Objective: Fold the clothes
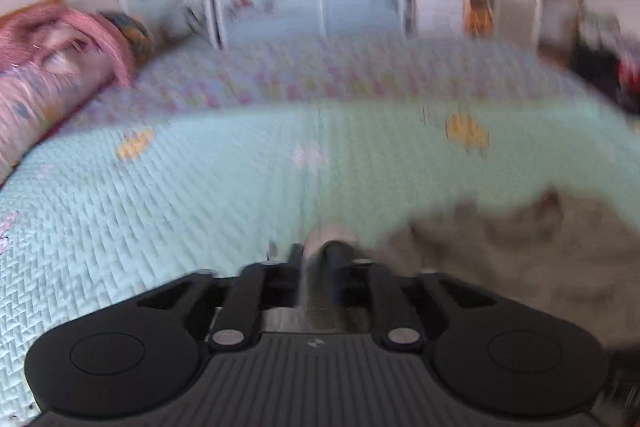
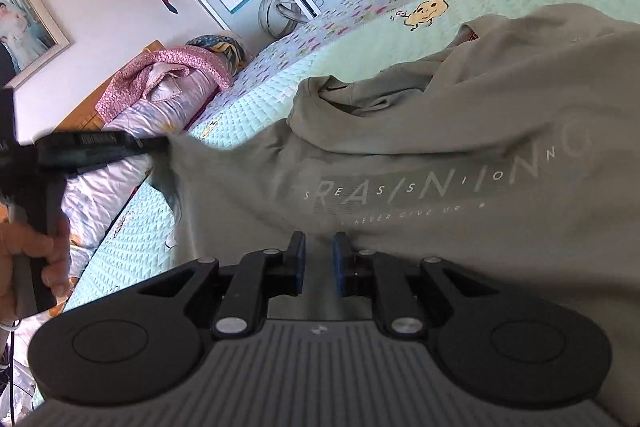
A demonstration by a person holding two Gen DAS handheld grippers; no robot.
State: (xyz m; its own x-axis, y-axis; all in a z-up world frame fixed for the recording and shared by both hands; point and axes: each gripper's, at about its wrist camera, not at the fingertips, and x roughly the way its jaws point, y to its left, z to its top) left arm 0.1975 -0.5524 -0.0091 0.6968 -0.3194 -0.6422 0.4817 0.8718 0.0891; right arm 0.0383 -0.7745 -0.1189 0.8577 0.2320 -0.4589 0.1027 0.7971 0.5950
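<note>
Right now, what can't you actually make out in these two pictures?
- Left gripper: motion blur smears its fingertips in the left wrist view.
- T-shirt: cut off by the right wrist frame's edge; faint small print.
- Person's hand: cropped at the left edge.

Right gripper (image 2: 319, 259): I see blue pads slightly apart, a gap between them, grey shirt (image 2: 440, 155) lying just ahead and under them; can't tell if any cloth sits in the gap. Shirt is spread on the green quilt (image 2: 360, 55), printed side up, collar end bunched. Left gripper (image 2: 160, 146) comes in from the left, tip at the shirt's edge, grip unclear. Hand (image 2: 36, 259) holds its handle. Pink blanket (image 2: 168, 71) heaped near the headboard.
</note>
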